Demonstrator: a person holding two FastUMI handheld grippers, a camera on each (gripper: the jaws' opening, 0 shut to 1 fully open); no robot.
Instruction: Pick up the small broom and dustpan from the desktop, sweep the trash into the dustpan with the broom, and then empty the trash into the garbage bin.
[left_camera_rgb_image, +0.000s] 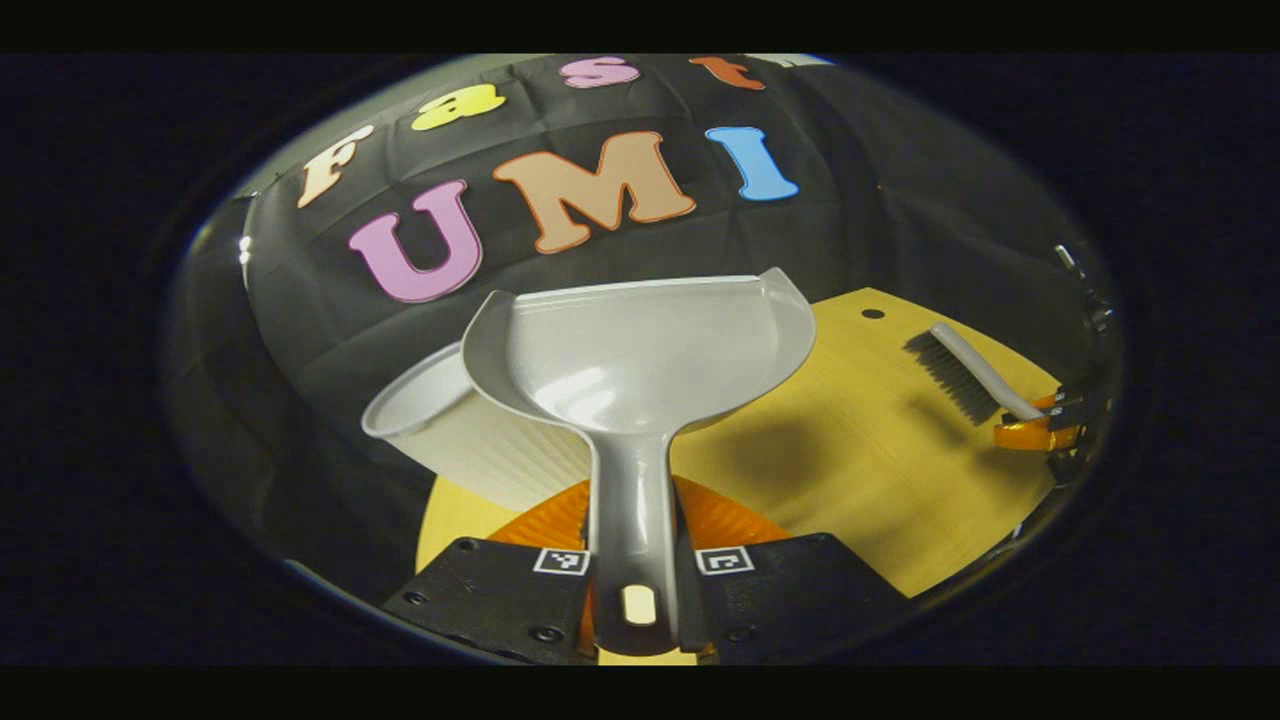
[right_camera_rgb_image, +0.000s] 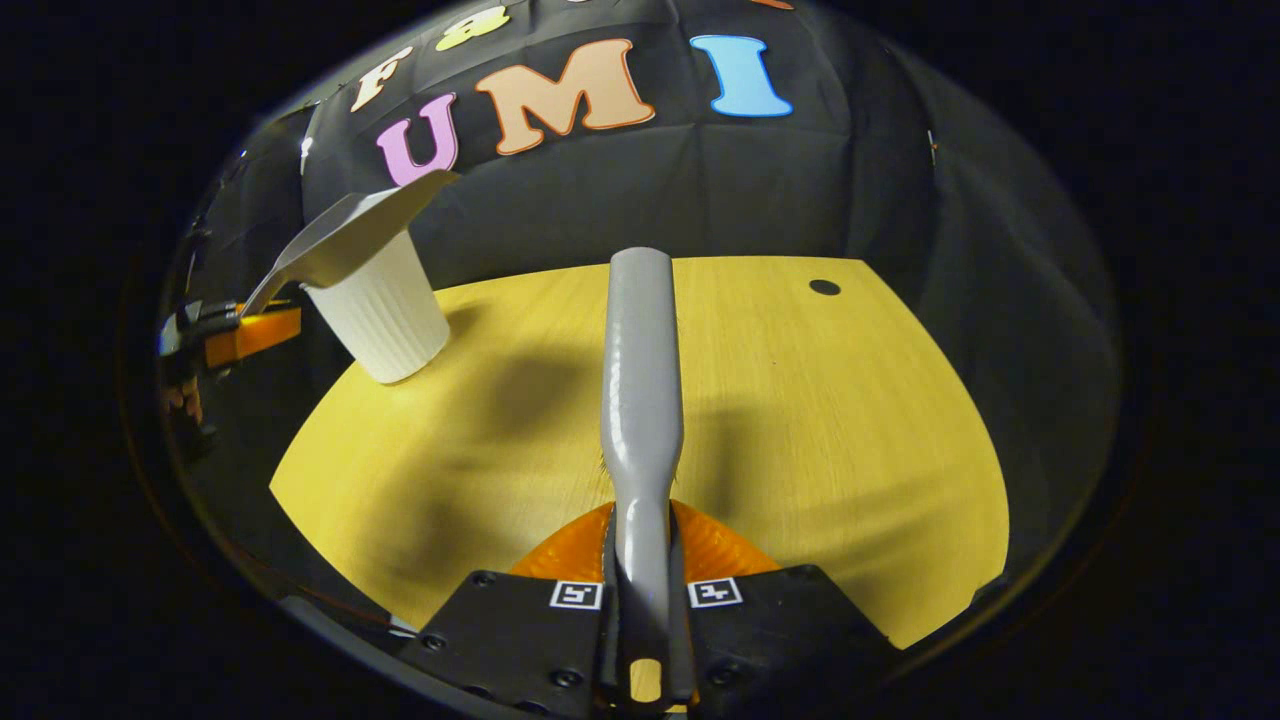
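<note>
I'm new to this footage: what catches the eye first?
The grey dustpan, gripped by its handle in the left gripper, is held over the white ribbed garbage bin at the yellow desktop's far left corner. The right gripper holds the small broom above the desktop.

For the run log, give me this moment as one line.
left gripper: shut on dustpan, over bin | right gripper: shut on broom, above desktop
</note>
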